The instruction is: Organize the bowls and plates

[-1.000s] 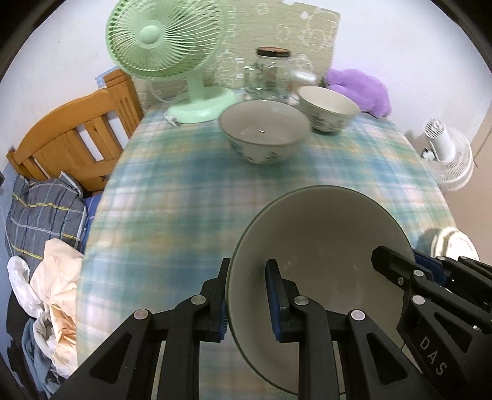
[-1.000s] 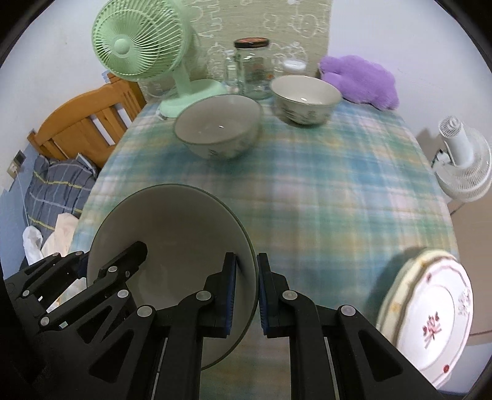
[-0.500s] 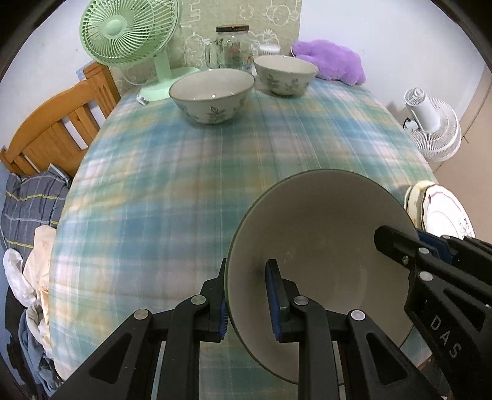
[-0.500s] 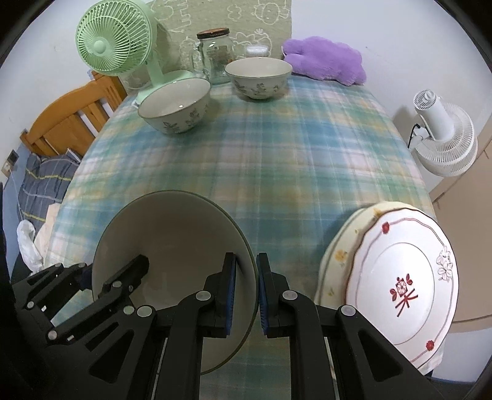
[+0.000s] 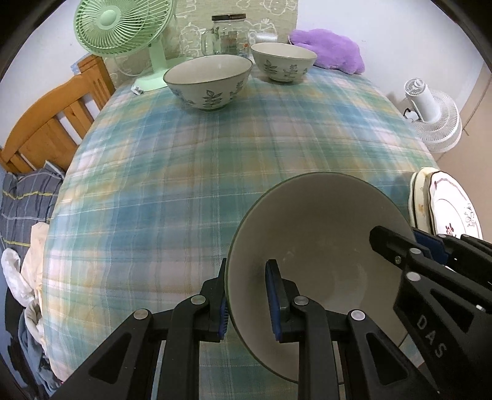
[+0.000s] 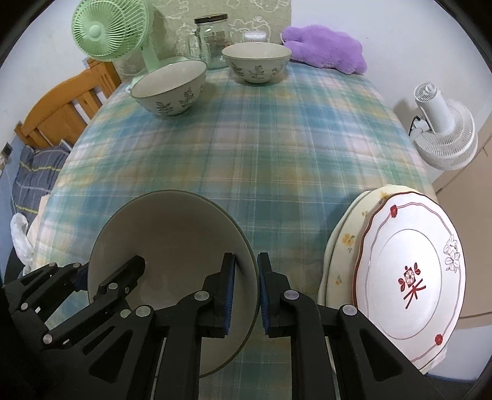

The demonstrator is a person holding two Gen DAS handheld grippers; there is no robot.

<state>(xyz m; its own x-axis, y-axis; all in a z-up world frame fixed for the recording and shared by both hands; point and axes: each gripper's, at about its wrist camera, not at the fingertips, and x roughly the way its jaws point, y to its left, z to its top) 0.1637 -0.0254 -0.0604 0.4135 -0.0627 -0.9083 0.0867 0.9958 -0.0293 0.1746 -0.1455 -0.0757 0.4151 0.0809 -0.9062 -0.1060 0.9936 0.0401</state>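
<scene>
A large pale bowl [image 5: 323, 246] [image 6: 172, 240] with a dark green rim is low over the near part of the plaid table [image 5: 184, 172]. My left gripper [image 5: 246, 295] is shut on its left rim, one pad inside and one outside. On the opposite rim, my right gripper [image 6: 247, 292] still pinches the wall, though its jaws are starting to open. Two leaf-patterned bowls [image 5: 209, 80] [image 5: 283, 61] stand at the far end. A stack of plates [image 6: 409, 277] lies at the near right edge, a red-flowered plate on top.
At the back stand a green desk fan [image 5: 123, 27], a glass jar [image 5: 227, 34] and a purple plush [image 5: 329, 49]. A wooden bed frame [image 5: 52, 123] and clothes are to the left. A white fan [image 6: 446, 132] stands on the floor to the right.
Both grippers have carried the big bowl back toward the near edge of the table and lower. The far bowls now look further away, and the plate stack has come into view at the right.
</scene>
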